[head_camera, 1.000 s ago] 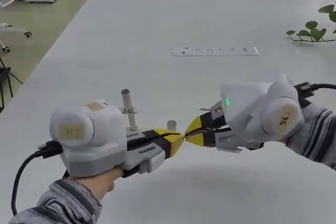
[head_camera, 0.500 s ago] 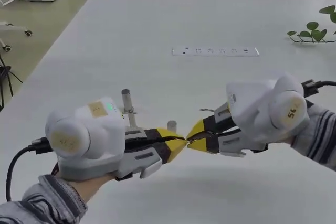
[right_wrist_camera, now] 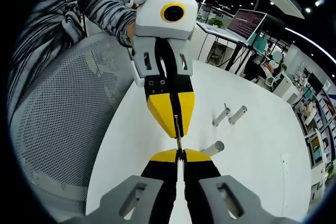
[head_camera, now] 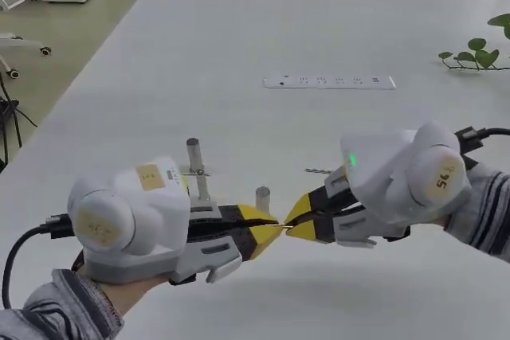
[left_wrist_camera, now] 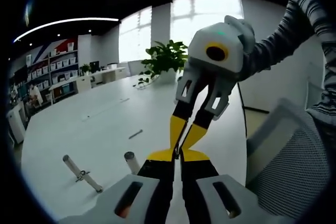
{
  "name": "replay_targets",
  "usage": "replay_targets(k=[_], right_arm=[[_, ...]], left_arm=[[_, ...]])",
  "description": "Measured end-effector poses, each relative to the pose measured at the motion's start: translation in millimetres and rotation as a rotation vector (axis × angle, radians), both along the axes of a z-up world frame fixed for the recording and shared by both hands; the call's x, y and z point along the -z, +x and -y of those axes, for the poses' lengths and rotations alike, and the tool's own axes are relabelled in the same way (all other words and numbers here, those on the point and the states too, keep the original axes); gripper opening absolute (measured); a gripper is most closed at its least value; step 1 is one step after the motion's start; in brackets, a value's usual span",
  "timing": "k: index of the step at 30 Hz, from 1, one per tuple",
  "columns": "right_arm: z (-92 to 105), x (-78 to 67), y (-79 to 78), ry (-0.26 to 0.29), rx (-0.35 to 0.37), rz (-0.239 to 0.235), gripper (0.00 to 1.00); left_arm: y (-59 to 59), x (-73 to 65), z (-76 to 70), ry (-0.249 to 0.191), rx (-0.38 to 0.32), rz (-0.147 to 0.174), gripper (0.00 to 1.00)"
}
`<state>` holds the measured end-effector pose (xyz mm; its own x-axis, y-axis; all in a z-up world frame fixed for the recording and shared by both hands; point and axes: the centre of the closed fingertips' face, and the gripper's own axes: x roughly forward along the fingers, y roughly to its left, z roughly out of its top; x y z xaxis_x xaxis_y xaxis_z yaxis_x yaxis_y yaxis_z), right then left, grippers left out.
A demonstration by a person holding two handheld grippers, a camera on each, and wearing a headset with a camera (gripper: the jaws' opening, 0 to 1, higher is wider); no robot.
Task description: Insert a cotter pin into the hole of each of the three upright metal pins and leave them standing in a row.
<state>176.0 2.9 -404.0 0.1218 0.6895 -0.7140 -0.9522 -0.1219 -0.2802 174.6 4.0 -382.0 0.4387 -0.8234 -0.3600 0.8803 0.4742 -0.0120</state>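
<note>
Looking down the left gripper [left_wrist_camera: 180,156], yellow jaws pinched together. Got the right gripper [left_wrist_camera: 181,146] hanging right above it, tip to tip. Just left of the left gripper, a bare metal pin [left_wrist_camera: 131,162]. Further left, a second metal pin [left_wrist_camera: 79,170] with a cotter pin [left_wrist_camera: 84,176] stuck across it. Up and left, a loose cotter pin [left_wrist_camera: 135,134] flat on the white table [left_wrist_camera: 79,129].

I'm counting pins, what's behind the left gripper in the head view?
Two upright metal pins: a tall pin and a second pin's top. The left gripper covers their bases and may cover a third pin.
</note>
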Motion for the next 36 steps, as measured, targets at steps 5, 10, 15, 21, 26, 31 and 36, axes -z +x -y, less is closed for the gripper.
replay_targets(k=[5, 10, 15, 21, 26, 31, 36], right_arm=[[3.1, 1.8, 1.4, -0.037, 0.02, 0.009, 0.0], [9.0, 1.0, 9.3, -0.059, 0.08, 0.027, 0.0], [17.4, 3.1, 17.3, -0.09, 0.16, 0.041, 0.0], [23.4, 5.6, 26.9, -0.112, 0.241, 0.057, 0.0], [27.7, 7.7, 38.7, -0.138, 0.304, 0.079, 0.0], [30.7, 11.2, 48.9, -0.168, 0.341, 0.1, 0.0], [32.0, 16.8, 59.0, -0.203, 0.351, 0.139, 0.0]], left_arm=[[2.3, 5.8, -2.0, 0.019, -0.027, -0.01, 0.01], [5.8, 8.4, -5.0, 0.023, -0.068, -0.001, 0.12], [15.6, 8.8, -12.8, 0.015, -0.141, 0.016, 0.19], [25.1, 9.5, -19.9, 0.02, -0.191, 0.037, 0.31], [35.6, 9.0, -26.7, 0.018, -0.242, 0.04, 0.34], [44.6, 11.3, -33.1, 0.025, -0.297, 0.044, 0.36], [51.9, 17.5, -35.9, -0.021, -0.354, -0.008, 0.36]])
